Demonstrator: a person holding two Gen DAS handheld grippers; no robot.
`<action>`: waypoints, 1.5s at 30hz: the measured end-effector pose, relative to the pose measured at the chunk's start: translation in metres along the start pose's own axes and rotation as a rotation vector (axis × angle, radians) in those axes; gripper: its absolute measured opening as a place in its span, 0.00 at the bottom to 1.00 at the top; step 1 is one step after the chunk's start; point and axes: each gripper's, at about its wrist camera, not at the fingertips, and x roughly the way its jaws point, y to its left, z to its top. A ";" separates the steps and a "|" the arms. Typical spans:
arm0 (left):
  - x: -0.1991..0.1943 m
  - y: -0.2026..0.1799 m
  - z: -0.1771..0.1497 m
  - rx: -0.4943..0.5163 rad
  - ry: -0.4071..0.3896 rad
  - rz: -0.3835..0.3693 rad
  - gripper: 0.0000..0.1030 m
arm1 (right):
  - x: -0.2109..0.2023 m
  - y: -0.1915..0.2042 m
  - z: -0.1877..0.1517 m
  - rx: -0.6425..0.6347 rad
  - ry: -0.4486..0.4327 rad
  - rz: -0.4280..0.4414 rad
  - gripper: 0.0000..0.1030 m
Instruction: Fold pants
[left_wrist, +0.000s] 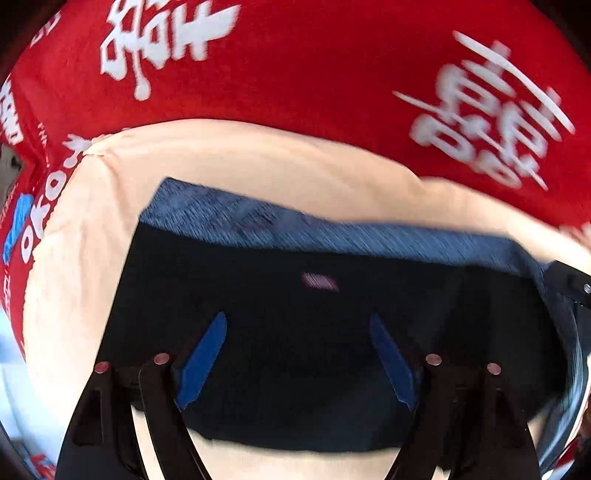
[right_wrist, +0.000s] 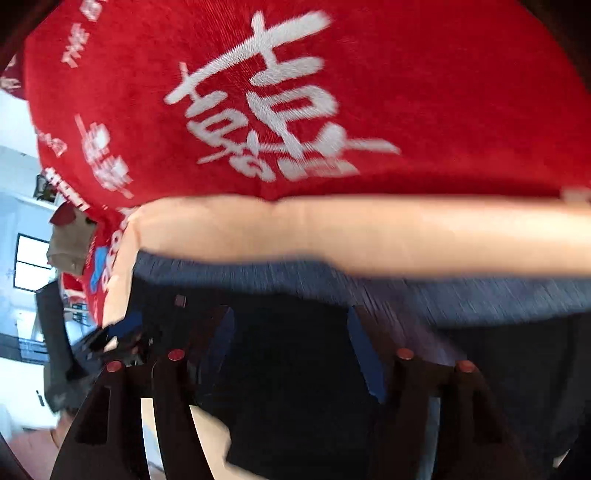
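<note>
Left wrist: fingers (left_wrist: 207, 360) apart over dark pants (left_wrist: 295, 350); white writing (left_wrist: 166, 40) unreadable.

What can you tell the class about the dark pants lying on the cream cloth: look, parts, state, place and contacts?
The dark navy fabric pants lie flat on a cream cloth, which rests on a red cloth with white characters. A grey-blue ribbed waistband runs along their far edge, with a small pinkish label just below it. They look soft and smooth, though blurred. Both open hand-held grippers hover over them; contact cannot be judged.
</note>
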 end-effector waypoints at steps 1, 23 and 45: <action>-0.005 -0.009 -0.008 0.022 0.012 -0.007 0.79 | -0.011 -0.005 -0.012 0.011 -0.001 0.005 0.66; -0.058 -0.242 -0.127 0.519 0.141 -0.414 0.79 | -0.141 -0.107 -0.330 0.668 -0.203 -0.148 0.67; -0.053 -0.307 -0.161 0.519 0.239 -0.517 0.70 | -0.171 -0.152 -0.323 0.732 -0.258 0.135 0.05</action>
